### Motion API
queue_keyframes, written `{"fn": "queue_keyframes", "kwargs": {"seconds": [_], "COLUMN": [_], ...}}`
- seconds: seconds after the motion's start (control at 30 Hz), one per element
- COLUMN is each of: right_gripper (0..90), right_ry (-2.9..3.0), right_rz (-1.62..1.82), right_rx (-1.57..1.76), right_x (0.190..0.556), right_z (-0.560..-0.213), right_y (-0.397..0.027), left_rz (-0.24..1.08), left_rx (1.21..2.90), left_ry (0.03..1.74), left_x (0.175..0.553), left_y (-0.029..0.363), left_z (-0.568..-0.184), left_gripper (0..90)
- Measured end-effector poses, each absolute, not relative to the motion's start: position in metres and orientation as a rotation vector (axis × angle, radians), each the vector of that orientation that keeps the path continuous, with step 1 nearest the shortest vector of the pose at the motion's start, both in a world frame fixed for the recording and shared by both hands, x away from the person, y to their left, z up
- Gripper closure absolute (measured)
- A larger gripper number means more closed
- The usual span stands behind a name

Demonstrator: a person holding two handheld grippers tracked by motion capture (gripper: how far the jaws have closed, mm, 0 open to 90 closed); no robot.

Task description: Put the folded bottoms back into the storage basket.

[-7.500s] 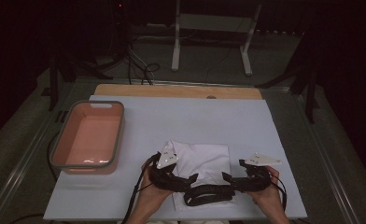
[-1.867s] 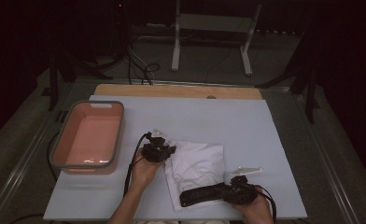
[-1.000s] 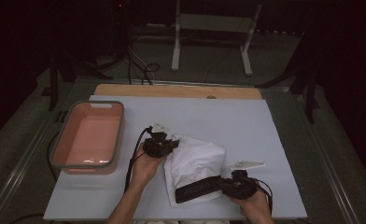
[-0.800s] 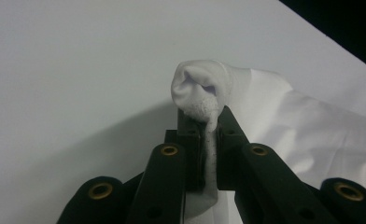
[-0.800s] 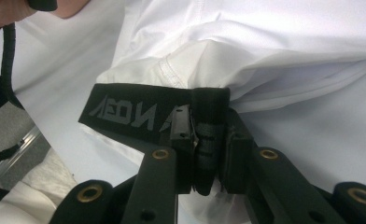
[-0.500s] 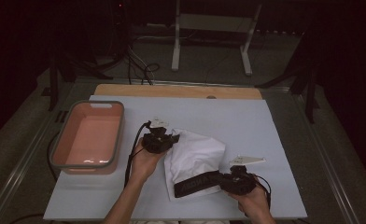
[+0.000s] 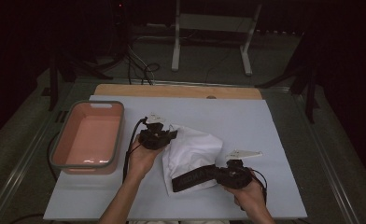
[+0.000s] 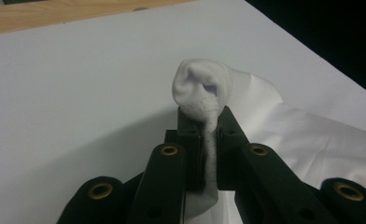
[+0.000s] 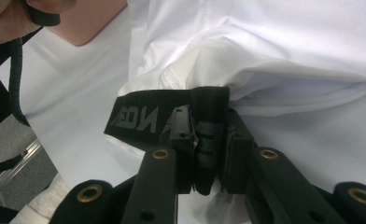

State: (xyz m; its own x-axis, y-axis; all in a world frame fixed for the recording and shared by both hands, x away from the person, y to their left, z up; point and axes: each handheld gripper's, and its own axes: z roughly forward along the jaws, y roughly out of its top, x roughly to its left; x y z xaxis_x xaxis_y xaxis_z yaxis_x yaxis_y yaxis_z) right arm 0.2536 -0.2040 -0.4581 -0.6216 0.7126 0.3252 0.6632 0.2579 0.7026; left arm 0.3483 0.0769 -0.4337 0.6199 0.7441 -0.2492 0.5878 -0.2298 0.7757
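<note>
A crumpled white cloth garment with a black lettered waistband [image 7: 190, 156] lies bunched near the front middle of the pale grey table sheet [image 7: 265, 126], partly lifted off it between the two hands. The left gripper [image 7: 165, 136] has its jaws pressed together on a puckered knob of the white fabric at the garment's far left corner; in the left gripper view that knob [image 8: 202, 88] bulges above the pads and a strip of cloth runs down between them. The right gripper [image 7: 218, 175] pinches the black waistband at the near edge, and in the right gripper view the band [image 9: 172, 116] folds over the jaw tips, so its pale lettering is cut off and unreadable. Much of the garment's shape is lost in its folds. Well to the left, apart from the cloth, sits a salmon-pink rectangular plastic tub with a grey rim [image 7: 90, 137], with nothing visible inside it. A bare wooden board edge [image 7: 176, 91] shows beyond the sheet.
</note>
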Motion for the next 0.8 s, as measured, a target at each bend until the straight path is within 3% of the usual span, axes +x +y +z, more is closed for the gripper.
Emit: {"fn": "queue_keyframes", "kwargs": {"seconds": [0.8], "right_gripper": [78.8], "right_ry": [2.446], "right_rz": [1.363], "right_rx": [1.295], "right_x": [0.272], "right_z": [-0.445], "right_y": [-0.178], "left_rz": [0.227], "left_rx": [1.911], "left_ry": [1.061], "left_x": [0.355], "left_y": [0.088], "left_z": [-0.419], "left_gripper": [84.9]}}
